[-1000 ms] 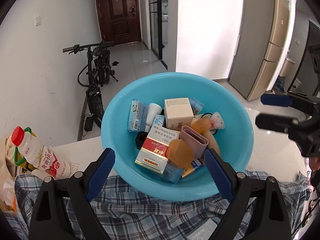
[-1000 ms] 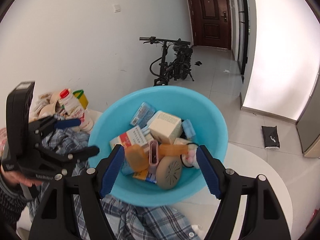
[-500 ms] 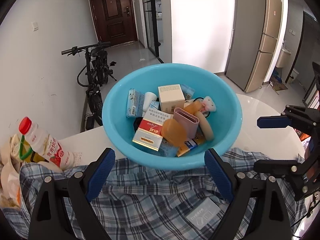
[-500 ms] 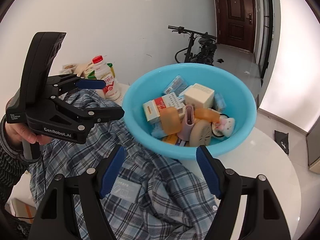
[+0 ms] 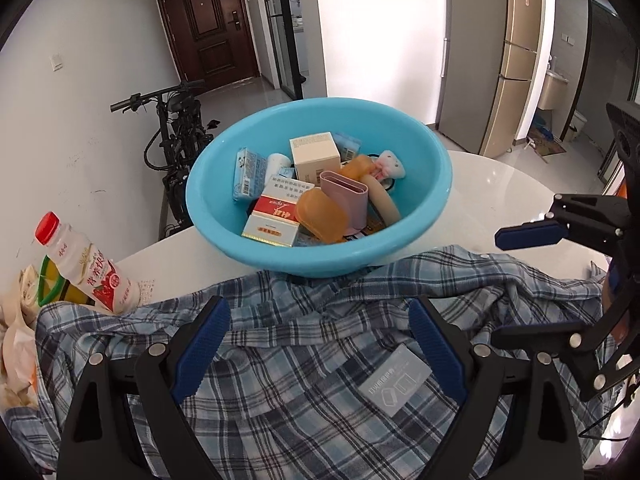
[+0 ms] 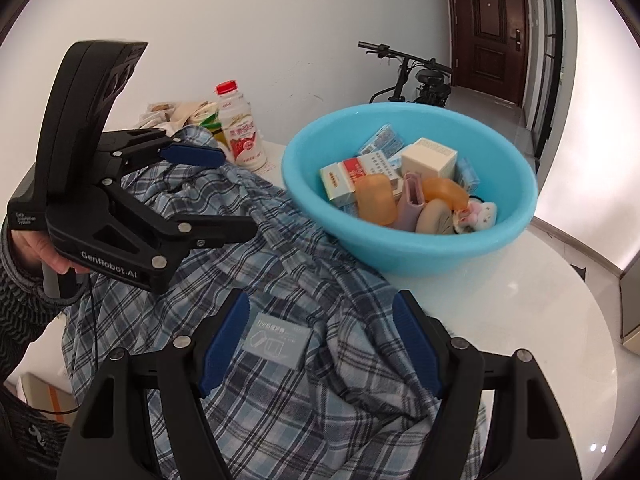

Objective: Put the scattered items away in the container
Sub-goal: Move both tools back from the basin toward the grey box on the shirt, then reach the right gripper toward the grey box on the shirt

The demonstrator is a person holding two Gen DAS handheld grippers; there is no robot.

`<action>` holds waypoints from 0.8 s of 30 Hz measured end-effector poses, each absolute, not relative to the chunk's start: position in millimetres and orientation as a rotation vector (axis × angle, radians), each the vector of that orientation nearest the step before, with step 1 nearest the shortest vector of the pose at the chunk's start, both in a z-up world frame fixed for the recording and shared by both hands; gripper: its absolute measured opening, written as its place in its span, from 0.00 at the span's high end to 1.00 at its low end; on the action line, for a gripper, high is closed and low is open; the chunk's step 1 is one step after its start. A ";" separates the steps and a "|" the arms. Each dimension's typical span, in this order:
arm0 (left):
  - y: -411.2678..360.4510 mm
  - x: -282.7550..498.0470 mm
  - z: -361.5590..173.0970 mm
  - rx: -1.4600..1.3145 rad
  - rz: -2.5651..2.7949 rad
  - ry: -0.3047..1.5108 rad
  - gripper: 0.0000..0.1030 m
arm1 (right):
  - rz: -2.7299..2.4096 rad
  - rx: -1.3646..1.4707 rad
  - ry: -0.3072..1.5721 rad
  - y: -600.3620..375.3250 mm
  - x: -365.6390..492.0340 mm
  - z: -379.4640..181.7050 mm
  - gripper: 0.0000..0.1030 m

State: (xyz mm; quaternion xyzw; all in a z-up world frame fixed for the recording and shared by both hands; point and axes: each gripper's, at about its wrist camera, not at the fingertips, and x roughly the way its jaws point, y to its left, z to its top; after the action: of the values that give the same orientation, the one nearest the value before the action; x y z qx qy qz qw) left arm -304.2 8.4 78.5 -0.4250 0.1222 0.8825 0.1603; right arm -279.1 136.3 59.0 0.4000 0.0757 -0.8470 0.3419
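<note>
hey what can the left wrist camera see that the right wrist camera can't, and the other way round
Only the left wrist view shows the tall fridge at the back and the right gripper, open, at its right edge.

Only the right wrist view shows the left gripper, open, and the hand holding it.

Both show the blue basin full of boxes on the white table, the plaid shirt with the grey packet lying on it, the red-capped drink bottle, the bicycle and the brown door.
</note>
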 end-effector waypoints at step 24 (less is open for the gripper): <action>-6.7 -244.3 38.5 -1.209 2.485 0.358 0.10 | -2.074 1.120 0.287 107.1 -237.9 1.8 0.29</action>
State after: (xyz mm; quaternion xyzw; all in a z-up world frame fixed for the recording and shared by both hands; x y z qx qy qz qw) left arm -244.3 -6.7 38.5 -0.4269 0.1264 0.8778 0.1766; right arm -237.9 107.1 1.8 0.4375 0.1119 -0.8099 0.3743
